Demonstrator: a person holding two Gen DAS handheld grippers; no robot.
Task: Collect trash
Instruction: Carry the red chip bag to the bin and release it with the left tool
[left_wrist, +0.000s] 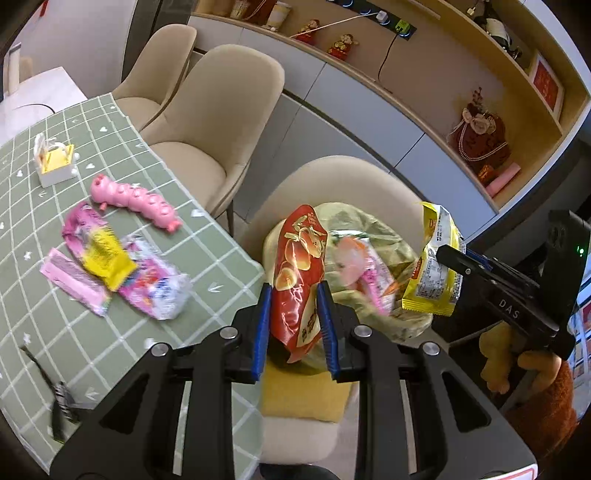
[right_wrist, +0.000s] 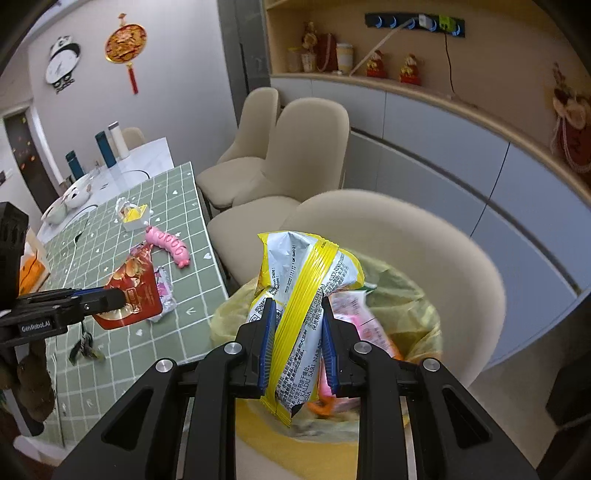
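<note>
Over the yellow trash bag (right_wrist: 417, 317) on the beige chair (right_wrist: 461, 266): right gripper (right_wrist: 298, 343) pinched narrow on a yellow-and-white wrapper (right_wrist: 295, 295), hanging above the bag's mouth. Just left of it, over the table edge: left gripper (left_wrist: 293, 317) clamped on a red snack bag (left_wrist: 301, 273), close to the bag but seemingly not yet above the opening. Already inside the trash bag: pink and orange wrappers (left_wrist: 354, 266), so partly done by the look of it. Not yet collected, on the green checked tablecloth (left_wrist: 110, 350): a loose cluster of pink, yellow and clear wrappers (left_wrist: 122, 269). Beside them, a pink caterpillar toy (left_wrist: 136, 199) and a small white box (left_wrist: 55, 164), probably not trash. Hard to make out: a dark object near the table's near edge (left_wrist: 61, 402), perhaps keys. Bottom of the trash bag hidden behind both grippers; wrapper print too blurred to read; exact count of pieces left impossible to tell.
</note>
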